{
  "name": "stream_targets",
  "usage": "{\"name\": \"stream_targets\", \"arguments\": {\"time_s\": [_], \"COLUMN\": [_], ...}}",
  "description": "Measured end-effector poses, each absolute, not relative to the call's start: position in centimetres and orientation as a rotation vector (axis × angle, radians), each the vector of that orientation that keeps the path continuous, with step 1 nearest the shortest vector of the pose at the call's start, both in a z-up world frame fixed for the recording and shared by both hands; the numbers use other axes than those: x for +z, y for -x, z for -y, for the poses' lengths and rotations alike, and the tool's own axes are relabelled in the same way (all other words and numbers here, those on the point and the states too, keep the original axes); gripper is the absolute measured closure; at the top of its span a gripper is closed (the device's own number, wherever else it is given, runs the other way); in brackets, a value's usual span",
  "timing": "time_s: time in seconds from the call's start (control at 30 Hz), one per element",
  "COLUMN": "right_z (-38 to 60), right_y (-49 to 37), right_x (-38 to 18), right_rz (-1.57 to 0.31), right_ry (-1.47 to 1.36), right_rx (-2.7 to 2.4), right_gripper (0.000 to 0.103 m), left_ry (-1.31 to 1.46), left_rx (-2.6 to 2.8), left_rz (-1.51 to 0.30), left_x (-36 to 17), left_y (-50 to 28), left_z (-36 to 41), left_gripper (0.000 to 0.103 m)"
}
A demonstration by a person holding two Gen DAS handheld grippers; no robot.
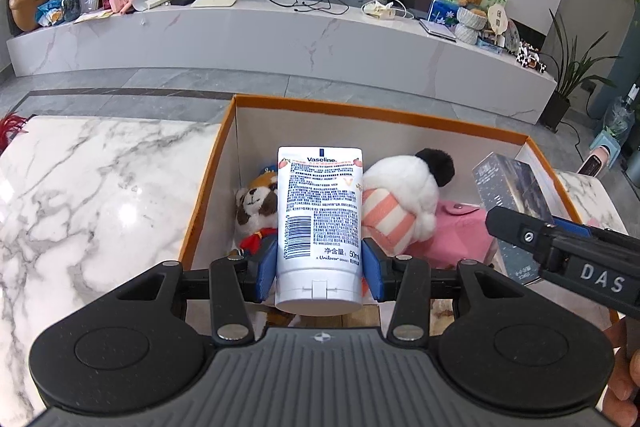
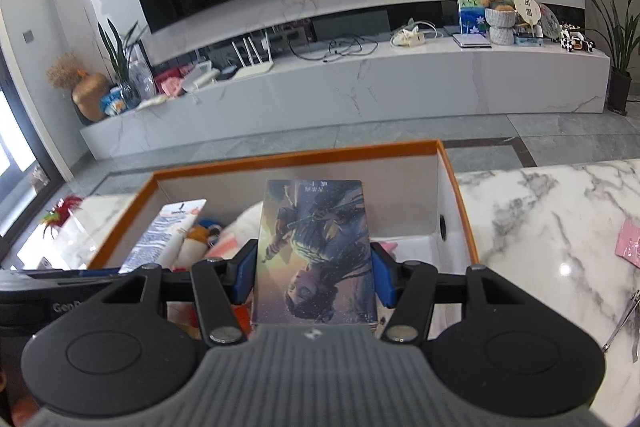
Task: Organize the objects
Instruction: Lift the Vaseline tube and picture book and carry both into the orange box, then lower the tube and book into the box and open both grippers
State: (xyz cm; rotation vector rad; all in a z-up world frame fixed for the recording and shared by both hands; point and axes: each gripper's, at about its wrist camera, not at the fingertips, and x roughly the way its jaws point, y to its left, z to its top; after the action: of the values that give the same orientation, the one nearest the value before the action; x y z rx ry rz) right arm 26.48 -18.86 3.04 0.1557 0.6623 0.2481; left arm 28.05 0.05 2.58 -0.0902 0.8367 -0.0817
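Note:
My left gripper [image 1: 320,269] is shut on a white Vaseline tube [image 1: 320,219], held cap toward me over the orange-rimmed box [image 1: 320,105]. Inside the box lie a brown-and-white plush dog [image 1: 256,207], a white plush with a black pom-pom [image 1: 404,195] and a pink pouch [image 1: 456,239]. My right gripper [image 2: 314,271] is shut on a dark illustrated book [image 2: 316,251], held over the same box [image 2: 296,157]. The book [image 1: 516,195] and right gripper body show at the right of the left wrist view. The tube [image 2: 164,235] shows at the left of the right wrist view.
The box sits on a white marble table [image 1: 92,195]. A pink packet [image 2: 628,241] and metal tweezers [image 2: 624,323] lie on the table [image 2: 552,227] at the right. A red feathery item [image 2: 62,211] lies at the far left. A TV console stands beyond the floor.

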Motion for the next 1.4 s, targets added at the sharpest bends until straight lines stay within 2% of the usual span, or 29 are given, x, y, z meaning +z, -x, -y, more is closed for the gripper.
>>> {"name": "stream_targets", "arguments": {"time_s": [1.4], "right_z": [17.4], "right_y": [-26.1], "right_x": [0.6], "right_rz": [-0.791], "right_ry": [0.004], "right_rx": [0.228], "right_gripper": [0.043], "left_ry": [-0.013], "left_rx": [-0.054], "left_rz": [-0.919], "left_x": [0.8], "left_y": [-28.1], "left_z": [2.1], "left_gripper": [0.051]}}
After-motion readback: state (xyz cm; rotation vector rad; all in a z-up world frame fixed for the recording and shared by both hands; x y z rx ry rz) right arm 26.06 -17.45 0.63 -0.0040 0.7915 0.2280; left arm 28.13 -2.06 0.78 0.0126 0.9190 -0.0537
